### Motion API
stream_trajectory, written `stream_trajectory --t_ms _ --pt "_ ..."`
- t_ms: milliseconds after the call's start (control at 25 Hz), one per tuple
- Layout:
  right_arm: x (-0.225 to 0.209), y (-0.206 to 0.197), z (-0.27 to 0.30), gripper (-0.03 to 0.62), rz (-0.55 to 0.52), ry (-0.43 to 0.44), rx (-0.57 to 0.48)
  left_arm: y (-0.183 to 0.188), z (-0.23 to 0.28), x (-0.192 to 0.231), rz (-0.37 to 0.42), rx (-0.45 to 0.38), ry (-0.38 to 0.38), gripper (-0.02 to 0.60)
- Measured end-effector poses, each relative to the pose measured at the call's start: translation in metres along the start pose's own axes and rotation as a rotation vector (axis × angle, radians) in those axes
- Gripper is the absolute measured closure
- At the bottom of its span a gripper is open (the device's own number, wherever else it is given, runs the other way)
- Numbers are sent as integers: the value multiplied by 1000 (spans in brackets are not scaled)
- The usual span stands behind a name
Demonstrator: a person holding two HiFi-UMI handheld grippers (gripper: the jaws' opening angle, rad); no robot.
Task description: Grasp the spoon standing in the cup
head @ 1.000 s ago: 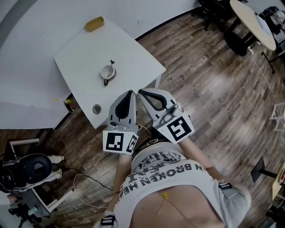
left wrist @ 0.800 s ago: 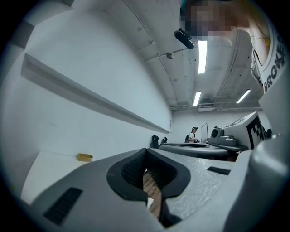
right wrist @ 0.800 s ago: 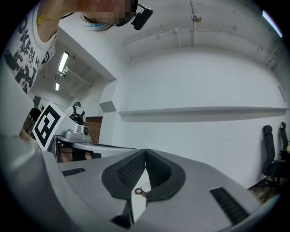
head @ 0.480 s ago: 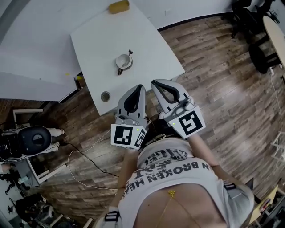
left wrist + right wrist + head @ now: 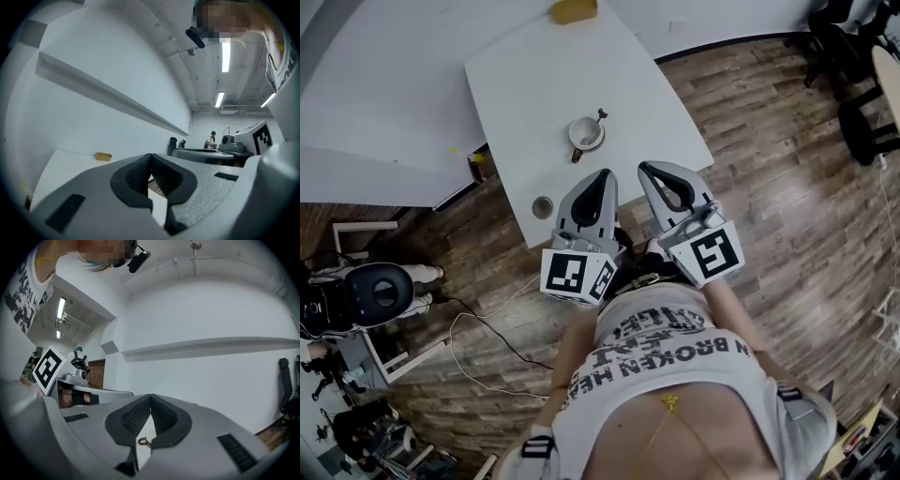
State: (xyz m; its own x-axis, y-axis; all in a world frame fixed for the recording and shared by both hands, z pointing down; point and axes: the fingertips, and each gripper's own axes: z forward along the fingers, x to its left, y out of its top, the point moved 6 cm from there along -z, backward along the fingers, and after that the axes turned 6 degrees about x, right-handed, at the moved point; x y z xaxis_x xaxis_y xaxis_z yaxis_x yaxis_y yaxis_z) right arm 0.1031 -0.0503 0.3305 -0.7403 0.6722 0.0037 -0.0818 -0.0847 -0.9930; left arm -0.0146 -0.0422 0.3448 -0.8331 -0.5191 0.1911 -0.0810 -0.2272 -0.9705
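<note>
Glossy white round cup [image 5: 584, 134] is holding a thin dark-tipped spoon [image 5: 598, 117] on the smooth white table [image 5: 534, 75]; at six o'clock, left claw [image 5: 604, 174] and right claw [image 5: 645, 168] are hovering closed, empty.

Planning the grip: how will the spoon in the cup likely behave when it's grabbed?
The spoon looks thin, so it is probably stiff and light. It leans loosely out of the cup, so a nudge may swing it round. The cup looks small and stands free on the table; a sideways pull might tip it.
</note>
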Motion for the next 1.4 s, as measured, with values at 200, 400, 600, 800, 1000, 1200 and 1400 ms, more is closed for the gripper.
stream_trajectory --t_ms 200,400,600,800,1000,1200,1400 --pt "-2 4 44 588 -16 -14 18 6 15 41 -13 2 -16 591" --pt "2 3 88 588 -12 -34 39 11 29 84 -5 19 -59 591" --pt "3 -1 122 588 -10 -76 60 14 40 118 6 34 -105 591" --pt "5 -13 144 588 -2 -102 99 8 46 141 13 61 -134 591" --pt "6 -25 158 588 -6 -103 142 -5 51 153 6 102 -149 591" --pt "-6 -32 163 588 -16 -65 174 -13 59 153 -3 126 -125 591" --pt "-17 -38 166 588 -28 -2 212 -17 65 150 -20 139 -62 591"
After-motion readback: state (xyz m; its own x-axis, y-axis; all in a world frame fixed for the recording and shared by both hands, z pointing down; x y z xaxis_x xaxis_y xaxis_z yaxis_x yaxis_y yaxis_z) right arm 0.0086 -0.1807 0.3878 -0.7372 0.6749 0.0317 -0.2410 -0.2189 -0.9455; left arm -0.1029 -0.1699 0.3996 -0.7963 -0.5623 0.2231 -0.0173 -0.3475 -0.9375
